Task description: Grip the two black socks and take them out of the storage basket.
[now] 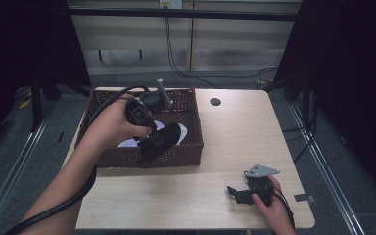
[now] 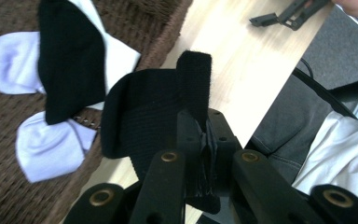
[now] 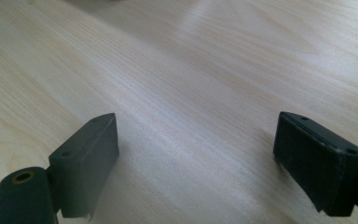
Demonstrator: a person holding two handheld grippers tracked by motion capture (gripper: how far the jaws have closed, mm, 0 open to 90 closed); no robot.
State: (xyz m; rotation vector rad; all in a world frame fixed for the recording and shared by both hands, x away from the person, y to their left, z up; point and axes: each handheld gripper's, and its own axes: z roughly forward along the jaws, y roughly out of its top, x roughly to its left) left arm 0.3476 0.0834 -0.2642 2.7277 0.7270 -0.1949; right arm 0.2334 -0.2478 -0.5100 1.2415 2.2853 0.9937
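Observation:
A black sock [image 2: 144,112] hangs folded from my left gripper [image 2: 206,127], whose jaws are shut on its cuff. In the high view that gripper [image 1: 150,138] holds the black sock [image 1: 166,137] over the front right part of a brown wicker basket [image 1: 181,155]. Inside the basket [image 2: 4,186] lie two white socks [image 2: 9,60] with another black sock [image 2: 72,60] across them. My right gripper [image 1: 236,192] rests on the wooden table [image 1: 235,142] near the front right. Its jaws stand wide open in the right gripper view [image 3: 196,154], nothing between them.
A dark object with a grey rod [image 1: 162,93] leans at the basket's far side. A round hole [image 1: 215,102] marks the table's far right. The person's lap [image 2: 317,140] sits beyond the table edge in the left gripper view.

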